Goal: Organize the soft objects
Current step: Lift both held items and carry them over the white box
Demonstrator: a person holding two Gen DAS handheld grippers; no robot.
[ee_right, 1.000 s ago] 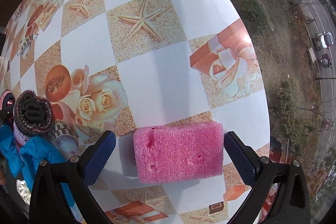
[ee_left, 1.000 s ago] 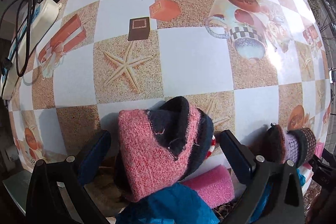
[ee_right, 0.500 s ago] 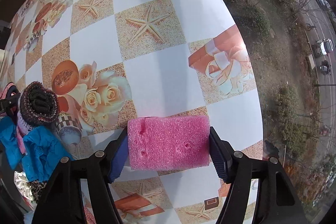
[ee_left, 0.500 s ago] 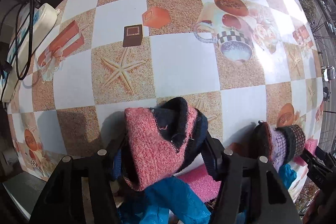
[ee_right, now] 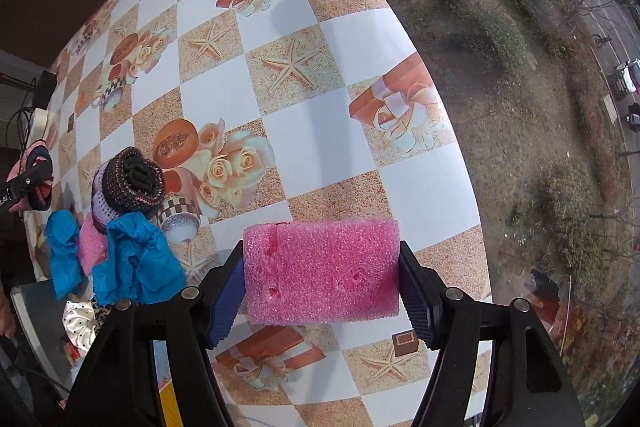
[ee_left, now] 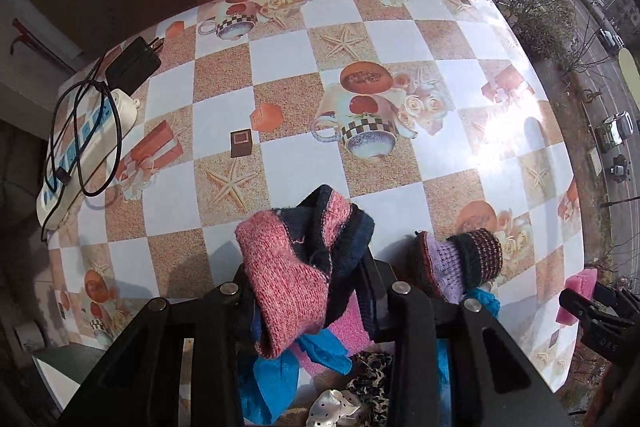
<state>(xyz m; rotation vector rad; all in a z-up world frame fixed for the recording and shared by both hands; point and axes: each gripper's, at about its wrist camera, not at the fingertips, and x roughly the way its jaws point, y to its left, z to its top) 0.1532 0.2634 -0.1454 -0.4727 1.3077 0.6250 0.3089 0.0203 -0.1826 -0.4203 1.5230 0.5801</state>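
Pick-up step: left gripper (ee_left: 316, 291) jaws, just closing, are clamping the pink-navy knitted sock (ee_left: 296, 267); right gripper (ee_right: 322, 283) jaws are pinching the pink foam block (ee_right: 322, 277) above the tabletop (ee_right: 320, 147). Next, probably carrying both to a sorting spot.

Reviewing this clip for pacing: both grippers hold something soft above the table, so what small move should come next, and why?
Probably carry both clear and set them down apart. The left gripper clamps the pink knitted sock, the right gripper the pink sponge, both above the table.
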